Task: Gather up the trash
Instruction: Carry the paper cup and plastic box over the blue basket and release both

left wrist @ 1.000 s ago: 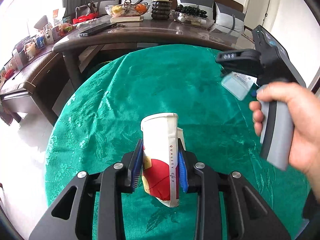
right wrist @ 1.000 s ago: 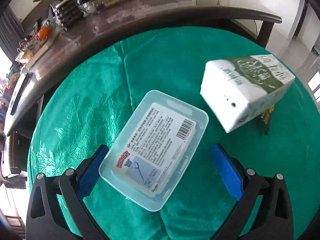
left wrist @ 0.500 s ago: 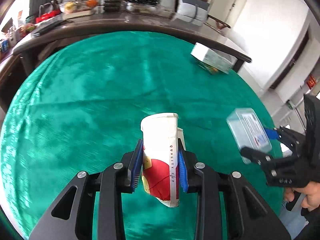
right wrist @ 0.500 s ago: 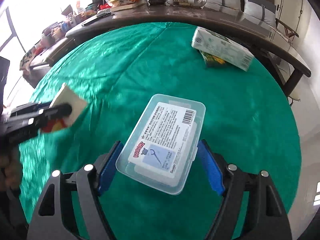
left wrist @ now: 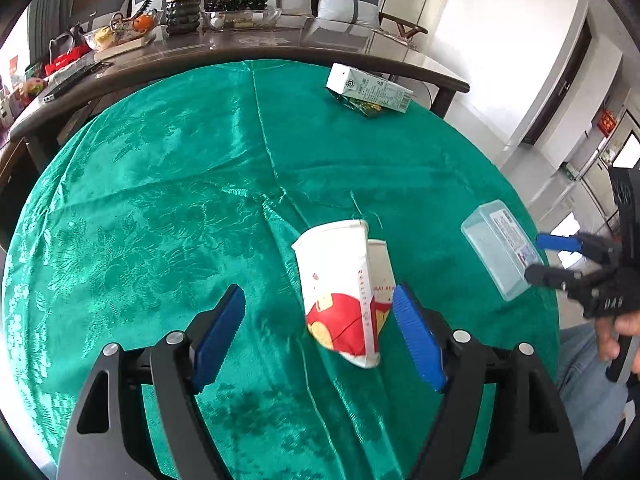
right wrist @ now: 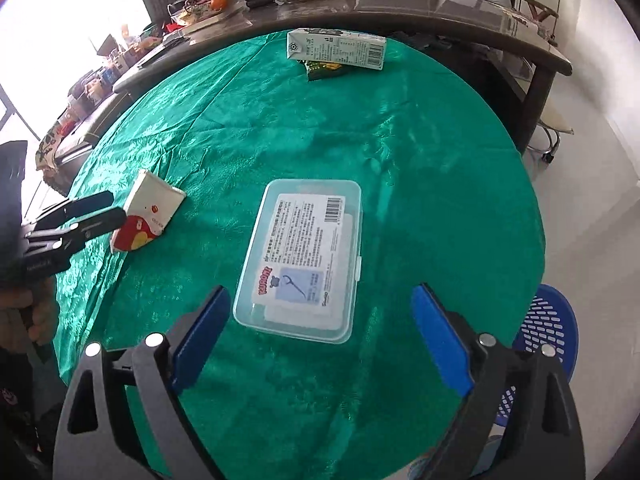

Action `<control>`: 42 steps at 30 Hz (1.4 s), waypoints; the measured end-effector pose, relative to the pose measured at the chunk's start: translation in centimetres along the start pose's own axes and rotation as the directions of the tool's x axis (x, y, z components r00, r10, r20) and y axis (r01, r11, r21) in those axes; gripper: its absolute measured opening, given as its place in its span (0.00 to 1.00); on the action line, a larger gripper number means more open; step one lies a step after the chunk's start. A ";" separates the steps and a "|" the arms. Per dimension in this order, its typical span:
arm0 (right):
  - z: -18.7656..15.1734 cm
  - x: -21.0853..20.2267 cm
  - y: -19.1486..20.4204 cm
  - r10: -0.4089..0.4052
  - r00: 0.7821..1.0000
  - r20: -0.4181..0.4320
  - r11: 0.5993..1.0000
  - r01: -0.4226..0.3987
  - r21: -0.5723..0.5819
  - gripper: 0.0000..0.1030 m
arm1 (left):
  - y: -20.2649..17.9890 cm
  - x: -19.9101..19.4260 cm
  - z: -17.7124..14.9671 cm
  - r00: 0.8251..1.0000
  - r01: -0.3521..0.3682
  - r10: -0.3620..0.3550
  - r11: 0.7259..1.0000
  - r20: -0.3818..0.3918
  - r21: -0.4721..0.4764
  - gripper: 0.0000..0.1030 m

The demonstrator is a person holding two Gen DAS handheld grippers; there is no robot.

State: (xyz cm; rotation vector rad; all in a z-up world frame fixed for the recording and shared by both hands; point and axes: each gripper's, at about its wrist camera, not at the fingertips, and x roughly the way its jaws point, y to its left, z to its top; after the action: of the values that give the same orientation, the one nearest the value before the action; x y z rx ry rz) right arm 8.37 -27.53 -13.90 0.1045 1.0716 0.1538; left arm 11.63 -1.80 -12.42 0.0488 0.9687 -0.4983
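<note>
Both tools have just opened. The left tool (left wrist: 318, 334) has let go of the crushed paper cup (left wrist: 340, 288), which lies between its spread pads near the tabletop's (left wrist: 160, 184) front edge. The right tool (right wrist: 320, 340) stands wide around the clear plastic box (right wrist: 302, 256), untouched, near the right edge. Both items now count as gathered there.

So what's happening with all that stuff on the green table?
A person is collecting trash with a gripper in each hand. The left gripper has just been opening around a squashed paper cup; its pads no longer press it. The right gripper has been opening too, around a clear plastic box. A milk carton lies across the green tablecloth.
</note>
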 end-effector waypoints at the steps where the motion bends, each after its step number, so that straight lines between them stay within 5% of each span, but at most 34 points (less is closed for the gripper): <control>1: 0.3 0.1 0.2 -0.010 1.000 -0.004 1.000 0.010 -0.003 0.87 | 0.1 -0.1 0.0 1.000 0.002 -0.002 1.000 -0.004 0.001 0.74; 6: 2.1 1.9 1.3 -0.065 0.995 -0.071 0.997 0.063 -0.034 0.87 | -0.9 0.8 0.9 0.999 0.010 -0.008 1.000 -0.049 0.024 0.74; 10: 2.8 2.7 1.0 -0.096 0.990 -0.102 0.995 0.094 -0.024 0.87 | -1.9 2.4 1.0 0.994 -0.062 0.067 0.996 -0.087 0.063 0.72; 12: 2.8 2.5 0.4 -0.080 0.992 -0.097 0.997 0.080 -0.010 0.77 | -2.0 2.6 1.1 0.992 -0.085 0.090 0.994 -0.088 0.067 0.58; 13: 2.7 2.4 0.3 -0.056 0.994 -0.097 0.998 0.056 -0.005 0.58 | -2.0 2.7 1.2 0.991 -0.087 0.093 0.994 -0.091 0.067 0.44; 16: 2.5 1.5 0.0 -0.056 0.995 -0.078 0.998 0.056 -0.005 0.59 | -1.9 2.6 1.4 0.993 -0.069 0.074 0.996 -0.092 0.055 0.32; 26: 1.4 -3.4 -3.3 0.024 0.999 0.047 0.998 -0.026 0.053 0.59 | -6.7 1.1 3.7 0.999 0.038 -0.035 0.996 -0.035 0.083 0.29; 42: -3.7 -9.5 -18.5 -0.099 0.984 0.148 0.957 0.054 0.286 0.59 | -25.1 5.0 7.1 0.989 0.146 -0.137 0.947 -0.052 0.287 0.29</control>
State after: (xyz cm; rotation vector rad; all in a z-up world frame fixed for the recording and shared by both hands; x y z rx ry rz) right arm 2.01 -47.35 -10.45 0.3265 0.9290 -0.0782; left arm 8.76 -27.79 -7.81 0.2533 0.9275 -0.7728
